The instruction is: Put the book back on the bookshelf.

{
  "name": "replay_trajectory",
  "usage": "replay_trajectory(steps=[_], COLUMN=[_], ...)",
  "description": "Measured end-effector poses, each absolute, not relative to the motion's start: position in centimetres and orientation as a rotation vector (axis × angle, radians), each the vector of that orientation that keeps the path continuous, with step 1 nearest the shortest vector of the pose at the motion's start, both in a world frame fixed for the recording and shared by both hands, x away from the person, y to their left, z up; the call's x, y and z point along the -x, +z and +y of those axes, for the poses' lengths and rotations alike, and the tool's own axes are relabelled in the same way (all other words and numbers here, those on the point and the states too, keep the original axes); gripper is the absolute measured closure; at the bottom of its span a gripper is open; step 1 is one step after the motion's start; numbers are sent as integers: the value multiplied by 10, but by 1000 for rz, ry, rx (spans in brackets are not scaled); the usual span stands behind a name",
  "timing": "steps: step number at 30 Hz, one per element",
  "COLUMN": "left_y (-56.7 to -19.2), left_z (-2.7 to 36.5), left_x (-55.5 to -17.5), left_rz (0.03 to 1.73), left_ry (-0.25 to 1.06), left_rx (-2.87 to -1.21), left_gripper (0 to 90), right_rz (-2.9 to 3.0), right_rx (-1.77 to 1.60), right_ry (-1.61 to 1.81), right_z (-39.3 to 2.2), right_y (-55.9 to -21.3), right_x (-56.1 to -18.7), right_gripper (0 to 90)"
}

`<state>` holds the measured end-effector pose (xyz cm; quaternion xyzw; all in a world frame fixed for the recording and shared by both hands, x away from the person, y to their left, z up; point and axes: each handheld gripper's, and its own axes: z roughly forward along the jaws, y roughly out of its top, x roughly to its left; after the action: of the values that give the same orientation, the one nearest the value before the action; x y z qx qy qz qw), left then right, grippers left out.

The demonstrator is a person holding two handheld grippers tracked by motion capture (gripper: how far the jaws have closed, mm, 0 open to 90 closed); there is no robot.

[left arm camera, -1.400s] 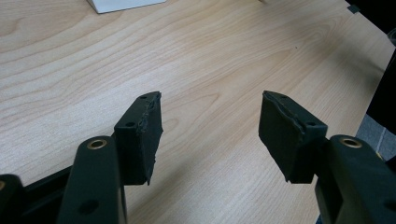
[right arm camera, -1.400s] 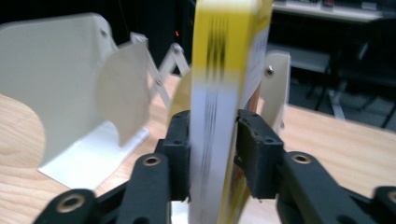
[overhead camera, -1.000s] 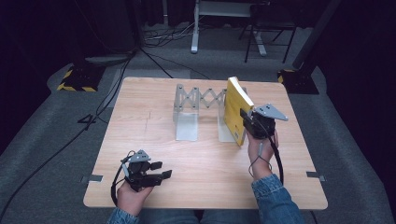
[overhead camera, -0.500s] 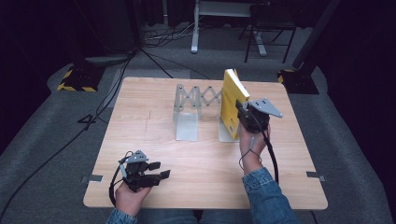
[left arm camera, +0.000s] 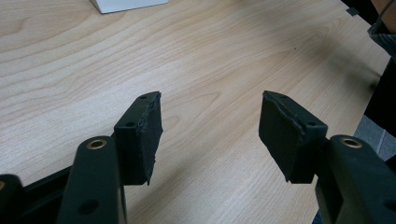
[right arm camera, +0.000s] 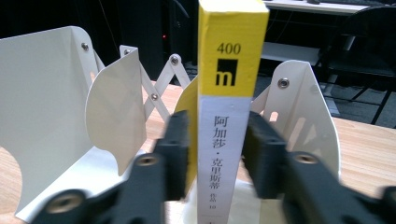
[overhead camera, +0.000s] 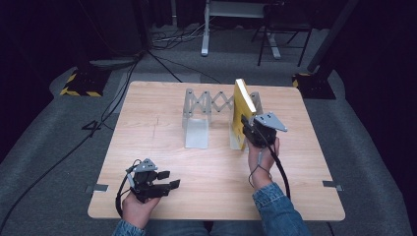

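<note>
High view: at the left, the left gripper (overhead camera: 164, 181) rests low on the table (overhead camera: 147, 123) in the person's hand, its fingers (left arm camera: 140, 135) standing moderately apart with only bare wood between and ahead of them; it holds nothing. The nearest thing to it is the white foot of the expanding bookend rack (overhead camera: 197, 132), well ahead of its fingertips.

Moving right, the rack's scissor lattice spans between its two end plates, and the yellow book (overhead camera: 242, 105) stands upright at the right end, just beyond the fingertips of the right gripper (overhead camera: 246, 129).

In the right gripper view, the book's spine (right arm camera: 226, 116) rises straight up between the two fingers (right arm camera: 173, 149), with the rack's curved white plates behind it on either side. The fingers have just been opening, and the book stands between them; the left finger looks very close to or brushing the yellow cover, the right one seems to have a sliver of clearance, so the grip appears released.

My judgement is that the step is letting go of the book after standing it in the rack. To do it well, open the fingers evenly until both pads are clearly off the covers, check the book leans on the plate behind rather than toward the fingers, then draw the gripper straight back along the spine's line without dragging a pad across the cover, which could tip it.
</note>
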<state>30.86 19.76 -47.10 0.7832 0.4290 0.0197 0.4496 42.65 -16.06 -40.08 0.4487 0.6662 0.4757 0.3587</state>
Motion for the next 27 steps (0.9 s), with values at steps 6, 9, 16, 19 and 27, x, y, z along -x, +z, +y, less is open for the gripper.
replay_trajectory(steps=[6, 9, 16, 19, 27], left_y=[-472, -472, -474, -475, -478], left_z=[201, 205, 221, 232, 255], left_x=[-309, -309, -309, -308, -309], left_rz=[1078, 1085, 1133, 1156, 1209], left_ry=[62, 93, 180, 225, 281], left_rx=[-1935, -1953, -1977, -1989, -1988], left_gripper=[394, 393, 386, 385, 375], right_rz=[1716, 1735, 1816, 1831, 1898], right_rx=[-1125, -1100, -1044, -1033, -1053], right_ry=[1267, 1301, 1350, 1350, 1342], right_z=[-173, -183, -220, -229, -271], right_y=[-388, -380, -368, -367, -371], right_x=[-416, -406, -383, -378, -363], right_gripper=[460, 430, 386, 371, 303])
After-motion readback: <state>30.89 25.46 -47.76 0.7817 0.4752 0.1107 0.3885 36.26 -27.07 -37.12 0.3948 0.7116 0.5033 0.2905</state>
